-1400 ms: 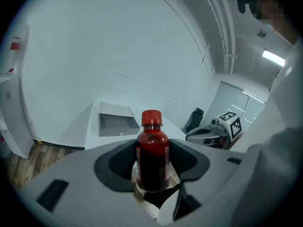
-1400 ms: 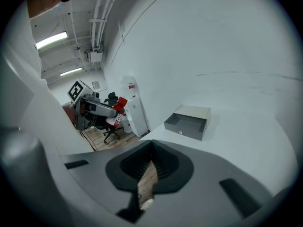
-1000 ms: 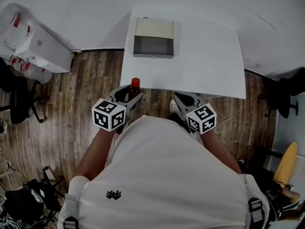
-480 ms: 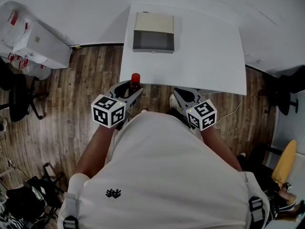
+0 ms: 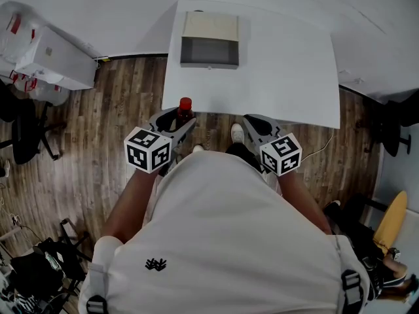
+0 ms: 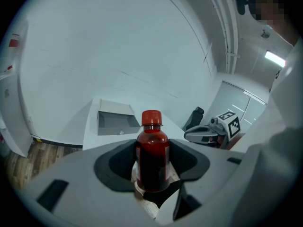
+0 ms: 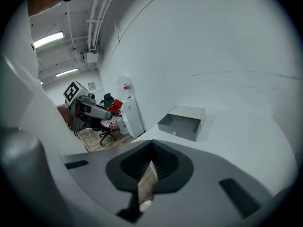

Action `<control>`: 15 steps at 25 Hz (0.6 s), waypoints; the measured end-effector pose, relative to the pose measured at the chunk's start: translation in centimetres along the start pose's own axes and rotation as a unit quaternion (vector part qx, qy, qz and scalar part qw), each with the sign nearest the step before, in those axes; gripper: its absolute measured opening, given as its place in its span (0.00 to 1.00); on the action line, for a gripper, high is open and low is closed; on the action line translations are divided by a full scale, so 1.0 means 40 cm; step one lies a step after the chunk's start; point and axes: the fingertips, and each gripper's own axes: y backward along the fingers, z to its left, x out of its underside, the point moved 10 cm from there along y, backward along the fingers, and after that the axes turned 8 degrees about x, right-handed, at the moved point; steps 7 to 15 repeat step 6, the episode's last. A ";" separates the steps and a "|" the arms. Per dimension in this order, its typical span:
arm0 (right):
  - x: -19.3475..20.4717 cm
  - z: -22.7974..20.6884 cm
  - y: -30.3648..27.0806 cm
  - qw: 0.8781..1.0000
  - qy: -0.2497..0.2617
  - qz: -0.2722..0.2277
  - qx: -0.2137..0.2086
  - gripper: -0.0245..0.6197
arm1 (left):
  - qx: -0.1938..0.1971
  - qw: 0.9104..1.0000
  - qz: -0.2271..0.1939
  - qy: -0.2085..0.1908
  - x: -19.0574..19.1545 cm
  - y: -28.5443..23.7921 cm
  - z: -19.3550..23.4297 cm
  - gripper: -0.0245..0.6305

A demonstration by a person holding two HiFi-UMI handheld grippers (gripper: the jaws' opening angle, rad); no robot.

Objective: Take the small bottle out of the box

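Observation:
A small bottle [image 5: 185, 110] with red liquid and a red cap stands upright between the jaws of my left gripper [image 5: 175, 124]. The gripper is shut on the bottle's body, just off the white table's near edge. In the left gripper view the bottle [image 6: 152, 150] fills the gap between the dark pads. The box [image 5: 209, 41], a grey open-fronted case with a beige top, sits at the far side of the table [image 5: 281, 70]; what is inside it does not show. My right gripper [image 5: 258, 128] hovers at the near edge, jaws shut on nothing [image 7: 150, 160].
Wooden floor lies around the table. White boxes and bags [image 5: 46, 61] stand at the far left, with a dark chair [image 5: 26, 139] beside them. The person's torso in a white shirt [image 5: 222, 241] fills the lower head view.
Both grippers have stayed near the table's near edge and the right one has drifted slightly right. The bottle has stayed in the left gripper.

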 end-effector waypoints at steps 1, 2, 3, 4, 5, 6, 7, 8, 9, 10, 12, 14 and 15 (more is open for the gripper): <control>-0.001 -0.004 -0.001 1.000 0.000 0.001 0.000 0.05 | -0.001 1.000 0.000 0.001 -0.003 -0.002 0.000 0.37; -0.003 -0.009 -0.002 1.000 0.001 0.001 0.000 0.05 | -0.001 1.000 -0.001 0.001 -0.007 -0.006 0.000 0.37; -0.007 -0.017 -0.003 1.000 0.002 0.000 0.000 0.05 | -0.001 1.000 -0.002 0.002 -0.012 -0.013 0.000 0.37; -0.012 -0.027 -0.004 1.000 0.004 -0.002 0.000 0.05 | -0.002 1.000 -0.002 0.002 -0.018 -0.020 0.001 0.37; -0.018 -0.037 -0.006 1.000 0.005 -0.004 0.000 0.05 | -0.002 1.000 -0.003 0.002 -0.025 -0.029 0.002 0.37; -0.023 -0.048 -0.007 1.000 0.005 -0.007 0.001 0.05 | -0.003 1.000 -0.003 0.002 -0.033 -0.037 0.003 0.37; -0.023 -0.048 -0.007 1.000 0.005 -0.007 0.001 0.05 | -0.003 1.000 -0.003 0.002 -0.033 -0.037 0.003 0.37; -0.023 -0.048 -0.007 1.000 0.005 -0.007 0.001 0.05 | -0.003 1.000 -0.003 0.002 -0.033 -0.037 0.003 0.37; -0.023 -0.048 -0.007 1.000 0.005 -0.007 0.001 0.05 | -0.003 1.000 -0.003 0.002 -0.033 -0.037 0.003 0.37; -0.023 -0.048 -0.007 1.000 0.005 -0.007 0.001 0.05 | -0.003 1.000 -0.003 0.002 -0.033 -0.037 0.003 0.37; -0.023 -0.048 -0.007 1.000 0.005 -0.007 0.001 0.05 | -0.003 1.000 -0.003 0.002 -0.033 -0.037 0.003 0.37; -0.023 -0.048 -0.007 1.000 0.005 -0.007 0.001 0.05 | -0.003 1.000 -0.003 0.002 -0.033 -0.037 0.003 0.37; -0.023 -0.048 -0.007 1.000 0.005 -0.007 0.001 0.05 | -0.003 1.000 -0.003 0.002 -0.033 -0.037 0.003 0.37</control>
